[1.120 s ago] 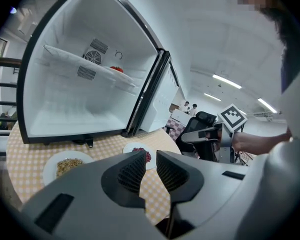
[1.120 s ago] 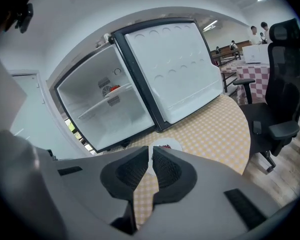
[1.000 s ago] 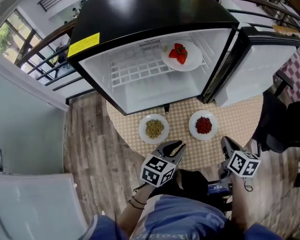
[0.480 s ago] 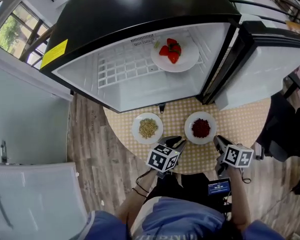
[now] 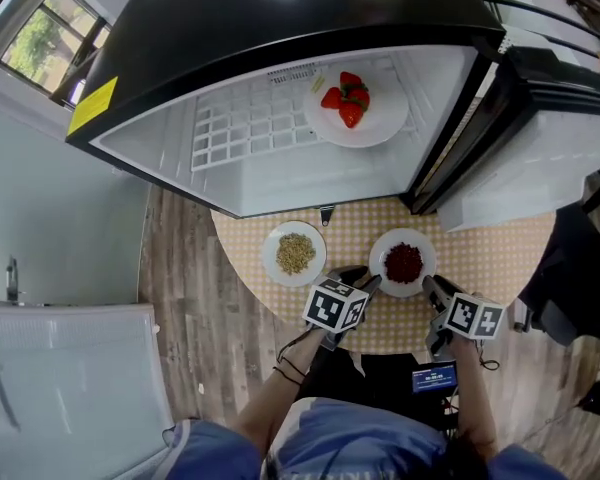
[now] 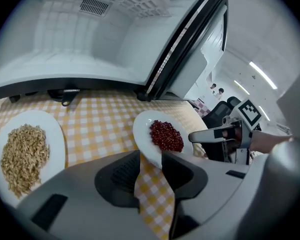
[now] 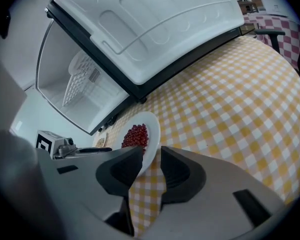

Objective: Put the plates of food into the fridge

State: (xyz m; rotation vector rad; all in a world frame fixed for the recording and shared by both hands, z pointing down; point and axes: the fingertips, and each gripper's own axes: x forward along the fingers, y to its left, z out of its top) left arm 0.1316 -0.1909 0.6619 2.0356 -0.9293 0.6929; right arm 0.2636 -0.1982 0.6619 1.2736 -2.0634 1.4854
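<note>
Fridge is open, its door swung out to the right. One plate of strawberries already sits on the wire shelf inside, right side. Two plates are on the checked counter in front of the fridge: grain plate to the left, red bean plate to the right, near each other but not touching. Both grippers are at the red bean plate, one per side. Left gripper is on its near-left rim: in the left gripper view the jaws are spread, the plate's edge sits just inside the gap and checked cloth is visible through the rest. Right gripper is on the near-right rim: same picture in the right gripper view, jaws spread, the rim poking between them, not clamped. The red bean plate looks flat on the counter. The grain plate is clear of both grippers.
</note>
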